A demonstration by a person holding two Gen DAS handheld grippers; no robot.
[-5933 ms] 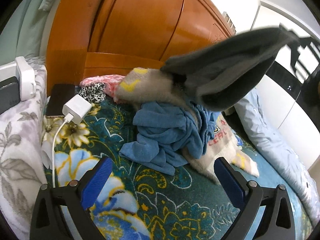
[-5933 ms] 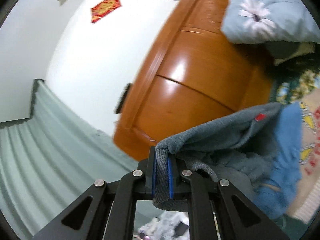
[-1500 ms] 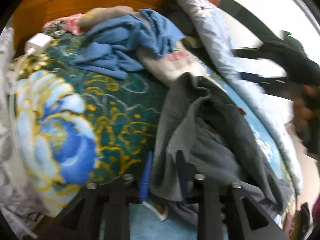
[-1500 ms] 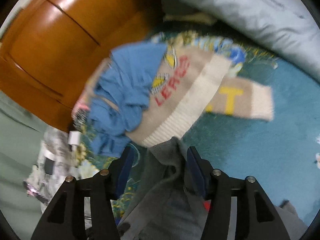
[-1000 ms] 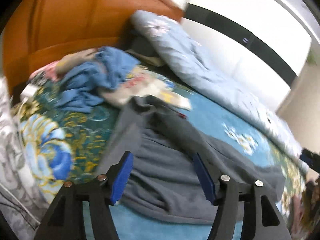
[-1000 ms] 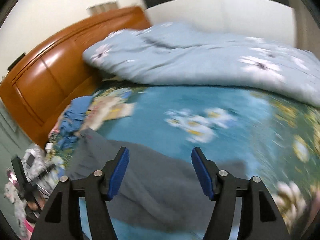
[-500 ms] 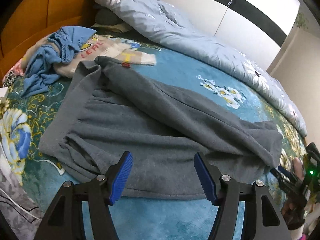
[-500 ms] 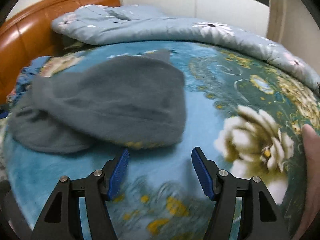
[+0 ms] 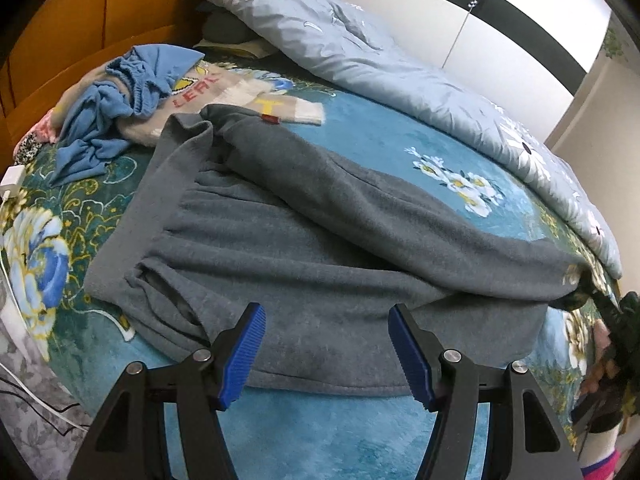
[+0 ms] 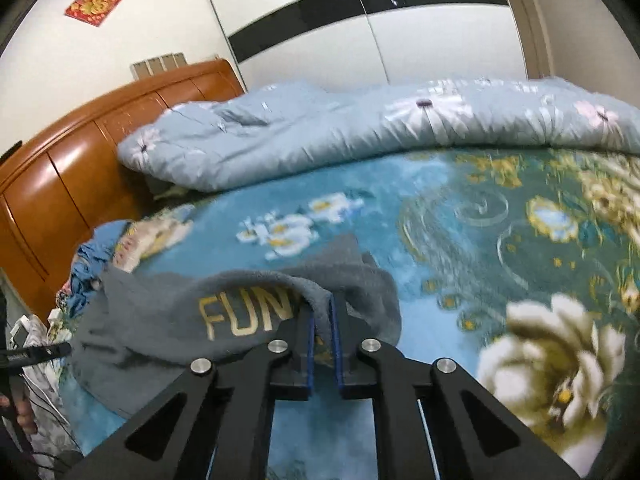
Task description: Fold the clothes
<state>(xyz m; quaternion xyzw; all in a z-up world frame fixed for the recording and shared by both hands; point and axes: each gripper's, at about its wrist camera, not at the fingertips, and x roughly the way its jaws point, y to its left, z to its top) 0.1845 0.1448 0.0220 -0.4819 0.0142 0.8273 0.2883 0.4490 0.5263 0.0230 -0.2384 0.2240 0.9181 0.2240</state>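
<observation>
Grey sweatpants (image 9: pixel 312 240) lie spread across the blue floral bedspread (image 9: pixel 340 432), waistband toward the headboard, one leg folded over the other. My left gripper (image 9: pixel 326 354) hovers open just above their near edge, nothing between its blue pads. In the right wrist view the right gripper (image 10: pixel 323 334) is shut on the hem of a grey leg (image 10: pixel 240 312), which is lifted and shows yellow letters "FUN". The same right gripper (image 9: pixel 612 320) appears at the far right of the left wrist view, at the leg's end.
A pile with a blue garment (image 9: pixel 120 104) and a beige sweater (image 9: pixel 216 88) lies near the wooden headboard (image 9: pixel 80 32). A light-blue quilt (image 9: pixel 400 60) runs along the far side. A white charger (image 9: pixel 12 178) and cables sit at the left edge.
The right gripper has dropped to the sweatpants' leg end and closed on its hem, lifting it. The left gripper has hardly moved and stays open over the near edge.
</observation>
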